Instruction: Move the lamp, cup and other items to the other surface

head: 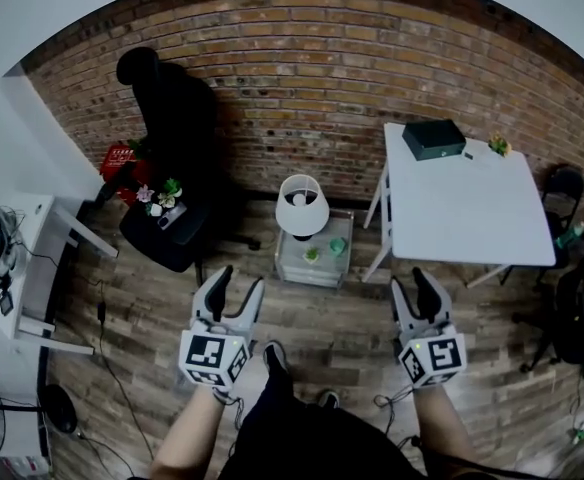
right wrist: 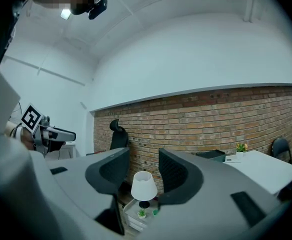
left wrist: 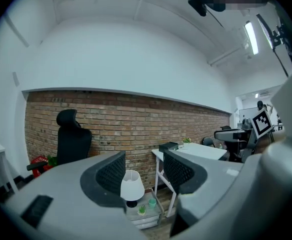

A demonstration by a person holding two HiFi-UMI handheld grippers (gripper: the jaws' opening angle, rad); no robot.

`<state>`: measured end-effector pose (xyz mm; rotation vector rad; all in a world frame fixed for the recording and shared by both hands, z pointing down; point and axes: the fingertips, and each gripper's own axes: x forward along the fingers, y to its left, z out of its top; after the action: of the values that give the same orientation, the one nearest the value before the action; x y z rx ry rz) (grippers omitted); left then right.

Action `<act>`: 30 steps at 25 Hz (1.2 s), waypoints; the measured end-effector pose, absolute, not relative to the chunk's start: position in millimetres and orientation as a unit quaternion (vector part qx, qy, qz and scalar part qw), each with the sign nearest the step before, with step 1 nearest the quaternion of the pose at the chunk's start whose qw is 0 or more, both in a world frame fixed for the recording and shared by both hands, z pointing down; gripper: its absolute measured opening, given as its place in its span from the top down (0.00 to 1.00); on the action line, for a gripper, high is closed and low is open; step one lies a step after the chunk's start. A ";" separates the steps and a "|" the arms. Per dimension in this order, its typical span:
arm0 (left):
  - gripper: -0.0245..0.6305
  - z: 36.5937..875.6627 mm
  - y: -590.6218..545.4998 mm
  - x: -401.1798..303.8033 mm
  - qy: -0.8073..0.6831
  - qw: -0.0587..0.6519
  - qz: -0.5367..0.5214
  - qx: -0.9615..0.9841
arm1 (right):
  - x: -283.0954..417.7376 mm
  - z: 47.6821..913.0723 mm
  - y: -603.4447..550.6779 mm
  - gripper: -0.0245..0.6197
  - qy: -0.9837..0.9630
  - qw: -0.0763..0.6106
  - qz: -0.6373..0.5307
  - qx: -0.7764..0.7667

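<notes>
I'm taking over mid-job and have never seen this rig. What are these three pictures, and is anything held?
No robot here: a person holds a hand gripper in each hand. The head view looks down from the person's head at the left gripper and right gripper. The other two views ride on each gripper, looking along its fingers. Both are open and hold nothing. Ahead, a low stand carries the lamp, a green cup and a small plant. The white table beside it has a black box.
</notes>
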<state>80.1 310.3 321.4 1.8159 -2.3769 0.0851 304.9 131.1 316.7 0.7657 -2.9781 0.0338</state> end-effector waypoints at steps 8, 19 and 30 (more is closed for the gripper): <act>0.61 340.3 269.4 -30.0 -0.763 0.091 0.031 0.639 | 202.1 326.5 91.9 0.67 -0.963 0.060 0.016 0.263; 0.61 383.8 215.8 -118.4 -0.703 0.110 0.051 0.701 | 107.5 347.6 64.8 0.68 -0.955 0.106 0.019 0.277; 0.61 438.9 141.0 -145.2 -0.678 0.146 0.101 0.713 | 62.7 416.6 -0.6 0.68 -0.960 0.141 0.064 0.234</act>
<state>-145.2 141.0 438.9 2.0543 -1.9529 0.2900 62.7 -0.6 416.6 0.6742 -2.7710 0.1837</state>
